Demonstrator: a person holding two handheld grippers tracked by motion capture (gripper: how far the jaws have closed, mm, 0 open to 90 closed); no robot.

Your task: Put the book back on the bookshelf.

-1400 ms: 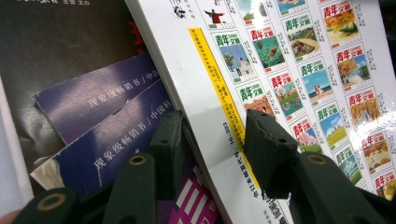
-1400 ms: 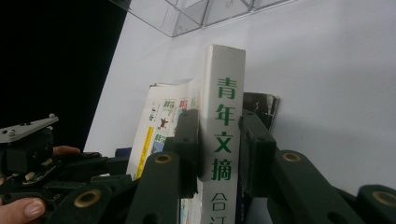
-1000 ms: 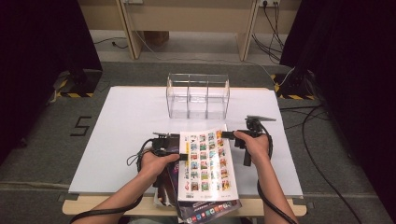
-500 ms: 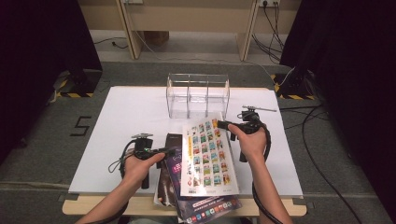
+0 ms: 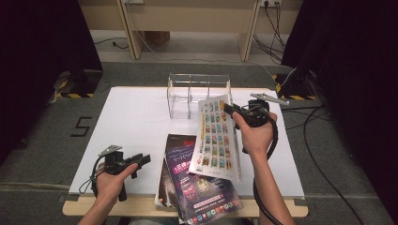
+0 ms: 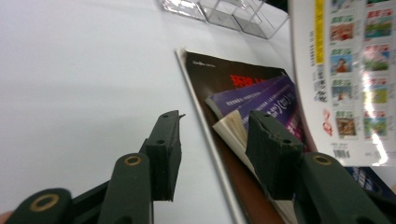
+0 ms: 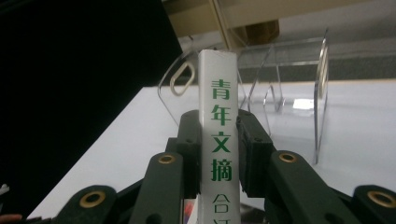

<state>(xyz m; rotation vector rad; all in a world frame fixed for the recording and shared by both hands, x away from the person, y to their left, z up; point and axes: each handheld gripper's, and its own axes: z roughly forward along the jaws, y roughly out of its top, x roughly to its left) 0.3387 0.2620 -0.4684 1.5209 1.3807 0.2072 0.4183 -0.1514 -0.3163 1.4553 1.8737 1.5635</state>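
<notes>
The right gripper clamps the white picture-covered book by its spine, lifted; the left gripper, half open, holds nothing.

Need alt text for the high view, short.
The right tool grips a white book with picture tiles on its cover by its spine, tilted up off the white table in front of a clear acrylic rack. The left tool hangs open beside a stack of dark magazines at the near edge.
</notes>
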